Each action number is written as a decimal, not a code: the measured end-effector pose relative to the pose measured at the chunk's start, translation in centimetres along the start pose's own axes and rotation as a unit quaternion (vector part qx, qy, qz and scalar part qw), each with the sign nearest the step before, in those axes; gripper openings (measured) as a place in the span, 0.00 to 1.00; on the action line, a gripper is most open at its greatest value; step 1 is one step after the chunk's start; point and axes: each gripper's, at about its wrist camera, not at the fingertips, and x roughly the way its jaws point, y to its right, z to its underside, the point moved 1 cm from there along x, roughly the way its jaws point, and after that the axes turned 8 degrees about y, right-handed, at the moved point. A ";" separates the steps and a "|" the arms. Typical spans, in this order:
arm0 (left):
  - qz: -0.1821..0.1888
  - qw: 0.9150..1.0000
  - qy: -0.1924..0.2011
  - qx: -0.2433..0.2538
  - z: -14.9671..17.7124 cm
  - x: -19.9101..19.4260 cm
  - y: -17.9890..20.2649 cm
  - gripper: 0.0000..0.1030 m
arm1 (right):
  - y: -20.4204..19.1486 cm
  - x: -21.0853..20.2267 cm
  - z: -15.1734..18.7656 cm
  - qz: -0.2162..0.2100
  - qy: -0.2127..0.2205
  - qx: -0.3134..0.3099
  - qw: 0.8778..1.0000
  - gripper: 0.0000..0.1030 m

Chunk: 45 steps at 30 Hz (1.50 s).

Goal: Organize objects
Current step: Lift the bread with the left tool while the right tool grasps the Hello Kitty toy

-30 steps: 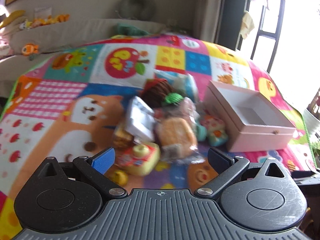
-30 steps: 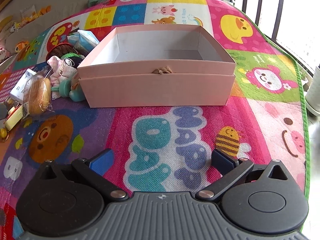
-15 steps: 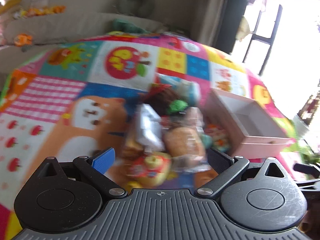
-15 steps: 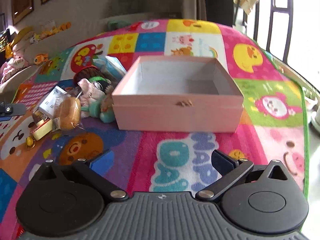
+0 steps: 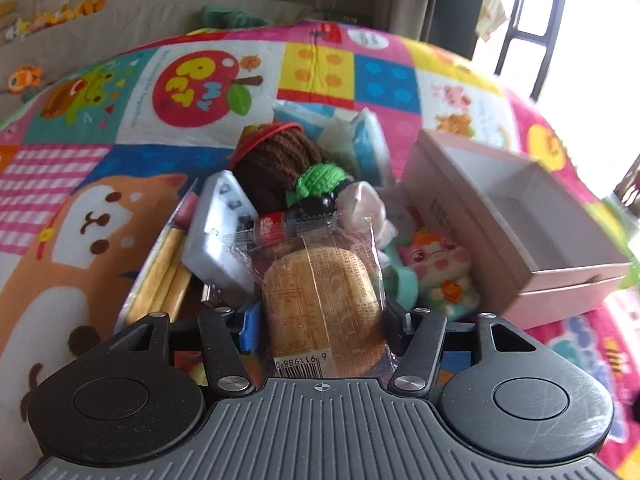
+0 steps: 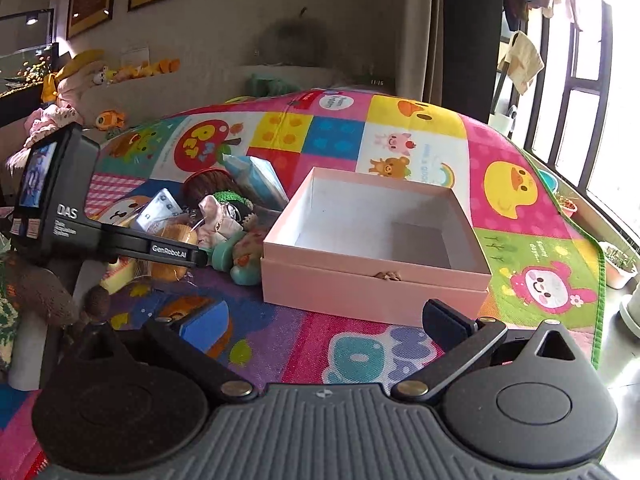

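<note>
A pile of small objects lies on a colourful play mat beside an open, empty pink box [image 5: 516,216] [image 6: 376,248]. My left gripper [image 5: 322,320] is shut on a wrapped bread bun [image 5: 324,300] at the near end of the pile; its fingers press both sides of the wrapper. The left gripper also shows in the right wrist view [image 6: 200,258], reaching into the pile at the bun [image 6: 174,236]. My right gripper [image 6: 324,320] is open and empty, hovering over the mat in front of the box.
The pile holds a brown knitted item [image 5: 276,160], a white packet [image 5: 218,236], yellow sticks [image 5: 164,280], a pink-green toy [image 5: 436,272] and a blue tissue pack [image 5: 352,136]. A sofa ledge with plush toys [image 6: 120,76] stands behind. Windows are on the right.
My left gripper moved forward into the pile and closed on the wrapped bun. My right gripper pulled back and rose, so the box looks farther away.
</note>
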 end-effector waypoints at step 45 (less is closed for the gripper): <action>0.114 0.993 0.006 0.002 -0.3 -12.4 -3.1 0.60 | -7.3 1.8 -3.4 -0.177 -0.031 -0.092 0.979 0.55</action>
